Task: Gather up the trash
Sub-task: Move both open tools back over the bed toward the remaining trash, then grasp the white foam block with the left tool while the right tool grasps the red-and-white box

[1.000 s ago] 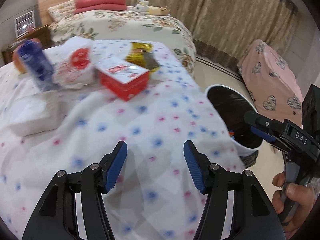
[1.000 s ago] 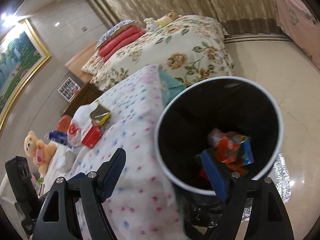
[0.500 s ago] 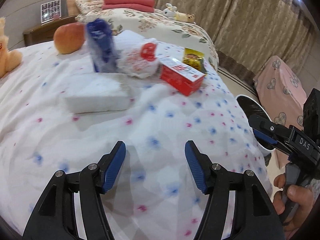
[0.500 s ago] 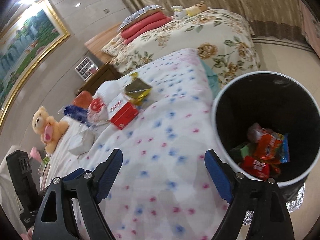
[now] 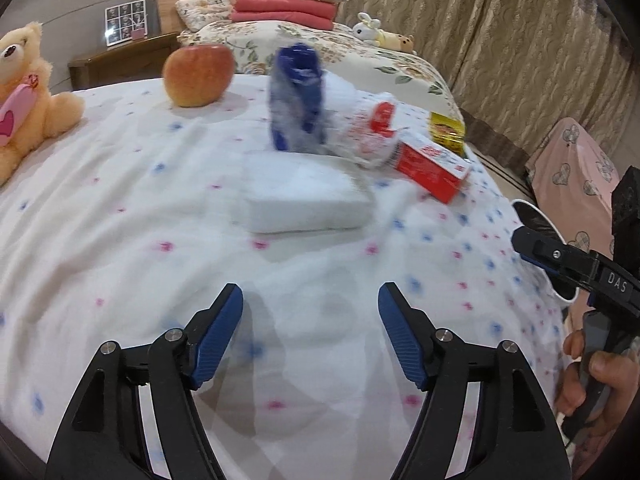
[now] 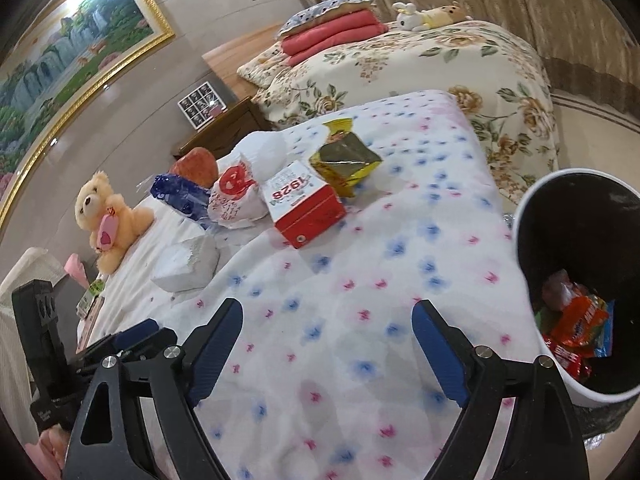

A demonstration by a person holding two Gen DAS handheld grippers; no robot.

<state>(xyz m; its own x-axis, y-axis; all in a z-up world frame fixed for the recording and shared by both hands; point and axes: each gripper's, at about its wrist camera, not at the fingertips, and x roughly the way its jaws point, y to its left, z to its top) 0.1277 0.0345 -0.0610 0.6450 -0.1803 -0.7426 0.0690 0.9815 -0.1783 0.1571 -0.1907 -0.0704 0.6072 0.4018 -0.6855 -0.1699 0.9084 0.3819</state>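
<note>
Both grippers hang empty over the near part of the bed (image 5: 120,208), jaws apart and just widened, nothing between them; the trash lies farther up the bed; a white pack (image 5: 304,196) sits straight ahead of the left gripper (image 5: 310,312), long axis left to right, with a blue wrapper (image 5: 298,96) behind it; the red box (image 6: 304,204) and gold wrapper (image 6: 346,160) lie ahead of the right gripper (image 6: 326,328), which is likely the nearer; the bin (image 6: 528,216) stands off the bed's right edge.

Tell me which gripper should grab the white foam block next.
Left, probably. The white foam block lies straight ahead of the open left gripper; the right gripper, also empty, sits off to the side, nearer the bin.
</note>
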